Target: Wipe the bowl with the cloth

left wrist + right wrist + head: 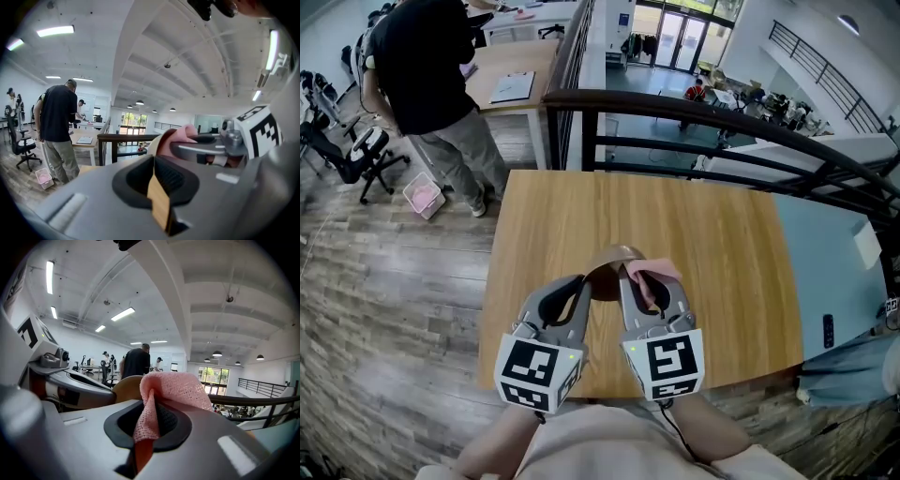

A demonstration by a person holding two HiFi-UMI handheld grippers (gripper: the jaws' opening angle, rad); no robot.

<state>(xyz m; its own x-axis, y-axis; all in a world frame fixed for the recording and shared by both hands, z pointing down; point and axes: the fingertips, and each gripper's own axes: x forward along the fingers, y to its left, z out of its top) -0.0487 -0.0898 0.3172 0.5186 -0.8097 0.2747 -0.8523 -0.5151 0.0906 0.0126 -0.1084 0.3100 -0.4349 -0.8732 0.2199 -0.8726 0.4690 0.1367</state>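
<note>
**Bowl pinched on the left, cloth clamped on the right**

Nearest to me, at the bottom of the head view, are the two marker cubes (pixel 539 373), one riding on each gripper. My left gripper (pixel 579 283) reaches out over the wooden table (pixel 722 272). Its fingers (pixel 183 180) are clenched on the bowl (pixel 609 265): a thin tan strip of the bowl's wall runs edge-on between them, and the rounded rim shows just past the tips.

My right gripper (pixel 654 287) sits just beside the left one, on its right. Its fingers (pixel 171 420) are clamped on the pink cloth (pixel 176 390). One fold of the mesh is squeezed between them, and the rest bunches up above and beyond the tips.

The bowl lies between the two sets of fingertips, towards the near edge of the table, with the cloth at its right side and seemingly touching it. I cannot tell whether the bowl rests on the table or hangs clear of it.

Past the table's far edge runs a dark railing (pixel 722 122). At the far left a person (pixel 431 84) in a dark top stands on the floor.
</note>
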